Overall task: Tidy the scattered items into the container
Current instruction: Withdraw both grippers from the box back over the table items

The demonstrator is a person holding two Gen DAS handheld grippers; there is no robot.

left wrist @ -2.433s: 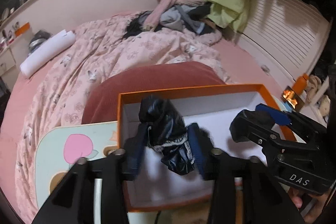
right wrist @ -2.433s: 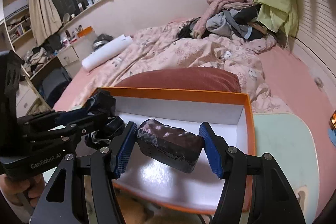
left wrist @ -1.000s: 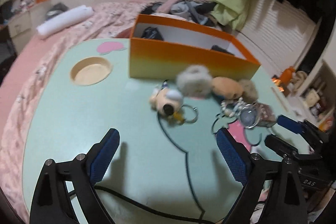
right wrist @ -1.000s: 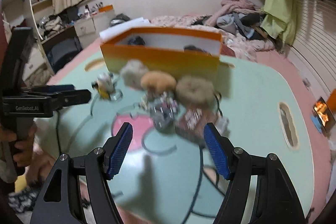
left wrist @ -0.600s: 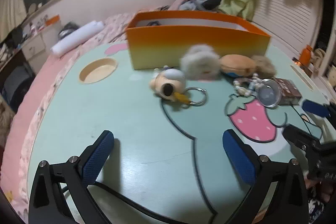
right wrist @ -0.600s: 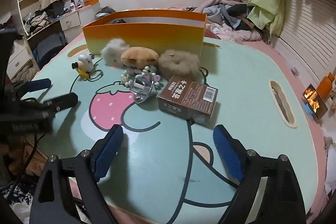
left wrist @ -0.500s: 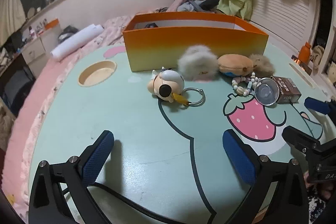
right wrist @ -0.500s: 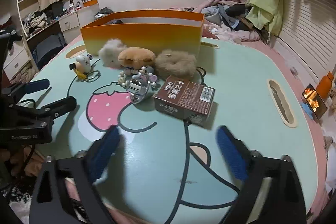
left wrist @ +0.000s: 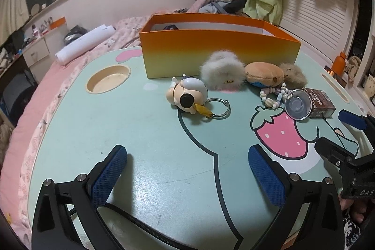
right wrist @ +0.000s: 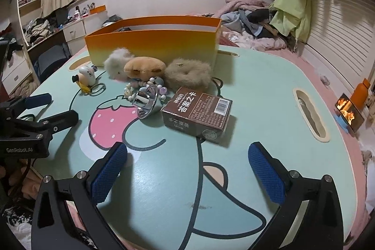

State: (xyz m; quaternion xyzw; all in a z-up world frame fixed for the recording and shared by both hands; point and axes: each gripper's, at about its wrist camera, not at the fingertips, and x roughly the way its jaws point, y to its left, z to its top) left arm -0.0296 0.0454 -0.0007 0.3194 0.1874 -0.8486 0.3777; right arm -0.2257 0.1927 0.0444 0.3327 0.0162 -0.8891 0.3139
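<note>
An orange box (left wrist: 220, 53) (right wrist: 152, 43) stands at the back of the mint table (left wrist: 145, 132). In front of it lie a toy keychain (left wrist: 187, 95) (right wrist: 85, 76), a grey fluffy scrunchie (left wrist: 221, 73), a tan plush (right wrist: 144, 67), a brown fluffy scrunchie (right wrist: 187, 75), a bead bracelet (left wrist: 271, 95), a silver cup (right wrist: 146, 102) and a brown carton (right wrist: 196, 111). My left gripper (left wrist: 187, 156) (right wrist: 56, 107) hovers open over the near table, short of the keychain. My right gripper (right wrist: 187, 154) (left wrist: 337, 130) is open and empty, just short of the carton.
A round cup recess (left wrist: 107, 81) sits at the table's left and a slot handle (right wrist: 309, 114) at its right. A bed with pink covers (left wrist: 77, 57) and piled clothes (right wrist: 257, 22) lies behind. A black cable (left wrist: 164, 233) runs along the near edge.
Both grippers have left the box, where they held dark items, and come back low over the near table. Their jaws have spread wide and are empty.
</note>
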